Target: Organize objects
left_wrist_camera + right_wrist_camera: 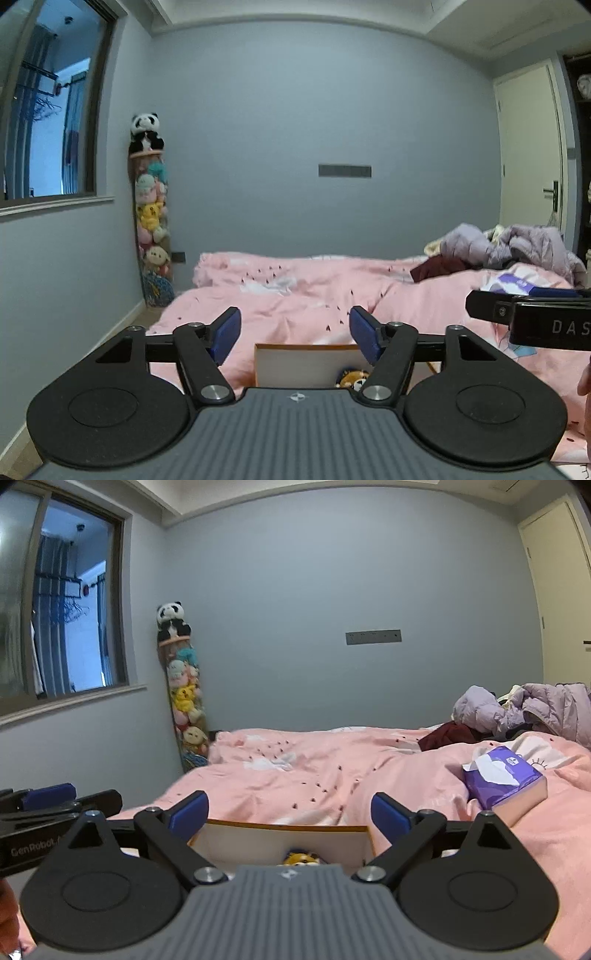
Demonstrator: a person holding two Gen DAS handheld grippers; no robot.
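Right wrist shows both tongs, right tongs [290,812] and left tongs [295,330], wide open and empty over the box [280,840]; I'd approach the tissue pack [504,781] squarely.

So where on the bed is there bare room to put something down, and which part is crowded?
The widest bare patch is the pink bedspread between the open box near the hand-held grippers and the grey wall, left of the tissue pack. It is crowded at the far right, where the purple jacket and dark red garment are piled.

Dim, even indoor light; fisheye-bent edges (slight blur).
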